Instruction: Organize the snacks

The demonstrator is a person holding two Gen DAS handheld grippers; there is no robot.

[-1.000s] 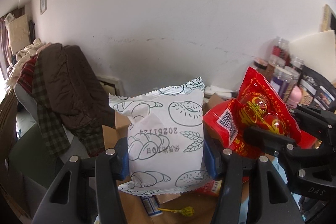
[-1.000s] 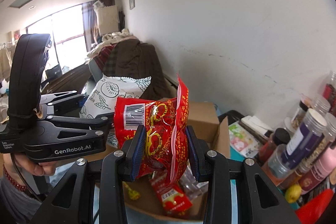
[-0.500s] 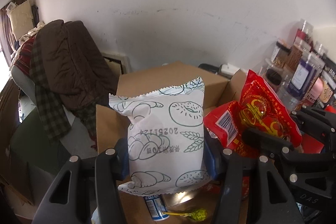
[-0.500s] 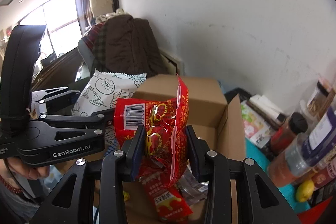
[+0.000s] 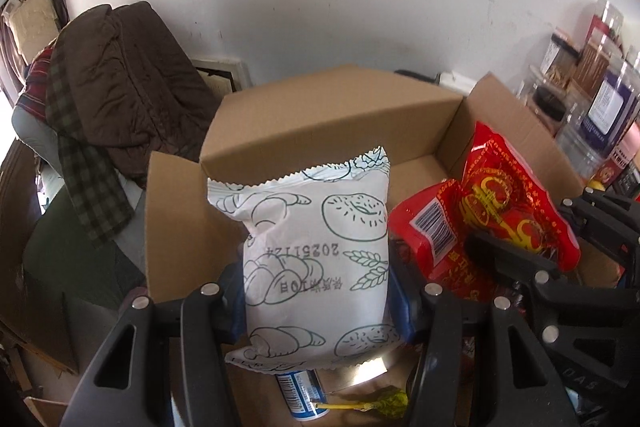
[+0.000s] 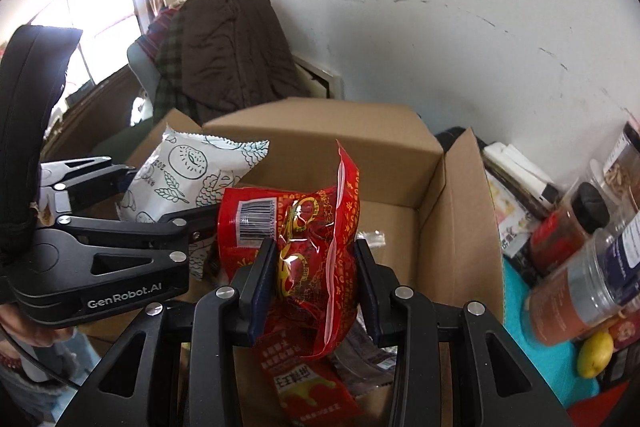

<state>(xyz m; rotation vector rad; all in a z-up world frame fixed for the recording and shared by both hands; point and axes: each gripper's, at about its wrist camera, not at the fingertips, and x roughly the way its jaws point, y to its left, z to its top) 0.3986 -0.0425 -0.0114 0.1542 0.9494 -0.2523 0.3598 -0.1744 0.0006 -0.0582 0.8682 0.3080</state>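
Above the open cardboard box [image 5: 332, 115], we hold two items at once. Item one: a white bread packet [image 5: 316, 263] printed with pastry outlines, upright and clenched between the pads of our left gripper [image 5: 318, 303], over the box's left half. Item two: a red foil snack bag [image 6: 304, 247] with a barcode, crumpled and pinched tight by our right gripper [image 6: 312, 283], just beside the bread packet and over the box's middle. Already inside the box: a red sachet [image 6: 308, 387], a dark wrapped pack [image 6: 368, 347], a blue-and-white tube [image 5: 300, 395] and a yellow-green lollipop [image 5: 384, 401]. Beside the box on the right: spice jars [image 6: 576, 291] and a lemon [image 6: 596, 353] on a teal mat. Step in hand, as we judge it: carrying both packets to the box for deposit. Next move calls for lowering each past the flaps, then parting the jaws so the packets settle without crushing what lies below.
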